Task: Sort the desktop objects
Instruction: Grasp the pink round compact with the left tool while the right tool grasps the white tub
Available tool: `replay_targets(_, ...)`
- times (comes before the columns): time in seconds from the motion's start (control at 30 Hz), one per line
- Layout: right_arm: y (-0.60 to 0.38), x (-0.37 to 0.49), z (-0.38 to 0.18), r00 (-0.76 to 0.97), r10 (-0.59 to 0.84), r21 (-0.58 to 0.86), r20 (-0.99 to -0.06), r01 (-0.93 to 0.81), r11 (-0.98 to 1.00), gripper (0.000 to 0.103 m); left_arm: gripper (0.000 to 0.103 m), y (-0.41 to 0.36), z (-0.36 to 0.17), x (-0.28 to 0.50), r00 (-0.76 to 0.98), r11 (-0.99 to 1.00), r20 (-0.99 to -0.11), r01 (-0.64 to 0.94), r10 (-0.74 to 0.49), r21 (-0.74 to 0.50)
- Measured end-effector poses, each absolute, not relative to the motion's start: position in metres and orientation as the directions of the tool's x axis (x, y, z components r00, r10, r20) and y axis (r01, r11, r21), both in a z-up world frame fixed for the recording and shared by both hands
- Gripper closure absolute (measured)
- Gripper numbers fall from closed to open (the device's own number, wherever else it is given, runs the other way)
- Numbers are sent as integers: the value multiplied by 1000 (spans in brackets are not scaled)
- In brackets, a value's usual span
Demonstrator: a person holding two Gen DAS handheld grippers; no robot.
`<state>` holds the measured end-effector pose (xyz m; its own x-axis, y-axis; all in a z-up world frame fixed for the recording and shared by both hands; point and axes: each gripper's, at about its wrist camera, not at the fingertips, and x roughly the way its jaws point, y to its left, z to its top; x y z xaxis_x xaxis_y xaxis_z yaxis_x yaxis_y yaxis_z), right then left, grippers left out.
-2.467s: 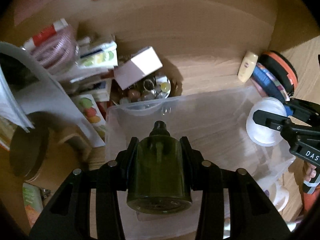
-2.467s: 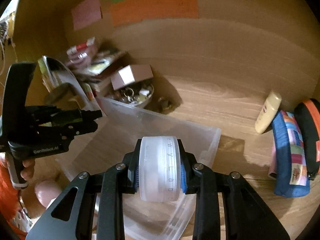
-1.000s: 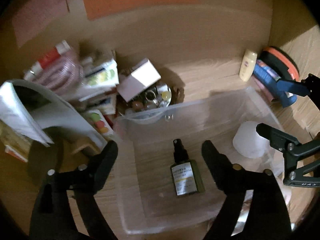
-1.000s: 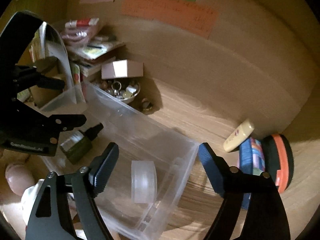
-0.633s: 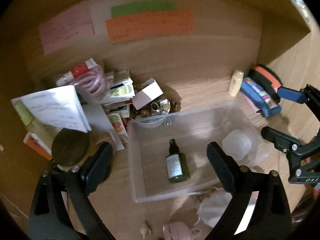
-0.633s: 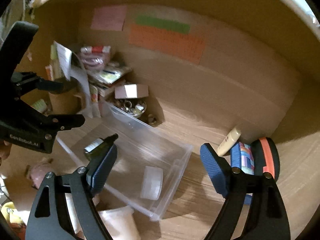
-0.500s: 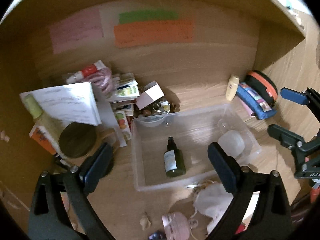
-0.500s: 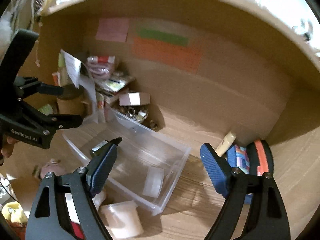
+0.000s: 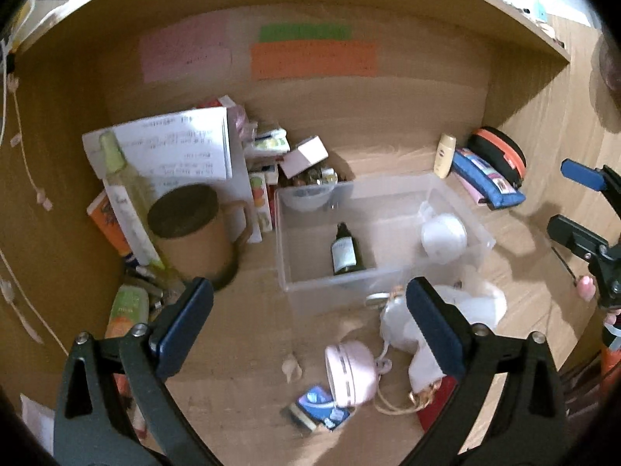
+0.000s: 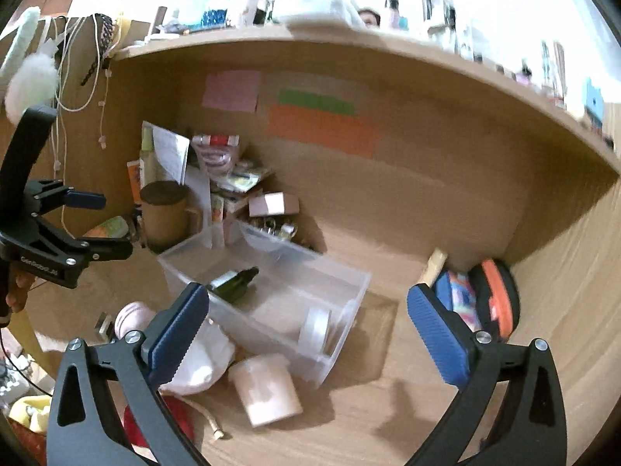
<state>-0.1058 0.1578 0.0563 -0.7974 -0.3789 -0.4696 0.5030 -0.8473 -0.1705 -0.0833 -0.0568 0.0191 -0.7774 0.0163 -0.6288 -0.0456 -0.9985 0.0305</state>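
Observation:
A clear plastic bin (image 9: 458, 198) stands on the wooden desk. In it lie a dark green spray bottle (image 9: 345, 250) and a round white jar (image 9: 444, 237); both also show in the right wrist view, the bottle (image 10: 233, 283) and the jar (image 10: 316, 328). My left gripper (image 9: 308, 320) is open and empty, held high above the desk in front of the bin. My right gripper (image 10: 306, 328) is open and empty, raised to the right of the bin.
Left of the bin stand a brown lidded mug (image 9: 190, 229), papers (image 9: 174, 147) and tubes. A small bowl of trinkets (image 9: 310, 178) sits behind it. Right are a cream tube (image 9: 445, 150) and pouches (image 9: 493, 171). In front lie a pink round case (image 9: 351, 372), a white cloth bag (image 9: 419, 322) and a white cup (image 10: 266, 388).
Both grippers let go of the bottle and the jar into the bin, opened wide, then pulled back and up, so more of the desk shows now.

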Motion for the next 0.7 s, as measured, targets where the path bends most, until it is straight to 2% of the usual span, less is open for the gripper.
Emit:
replay_targets(0.3, 165, -108, 7, -745, -353, -104, -566, 490, -866, 1, 2, -49, -31, -75, -720, -998, -693, -63, 25, 30)
replay_targets(0.53, 168, -122, -29, -679, -342, -67, -649, 499, -864, 1, 2, -54, -72, -85, -636, -997, -768, -71, 76, -40)
replay_targets(0.7, 161, -134, -52, -623, -340, -57, -704, 528, -847, 2, 2, -51, -85, -93, -617, -995, -782, -87, 94, -51)
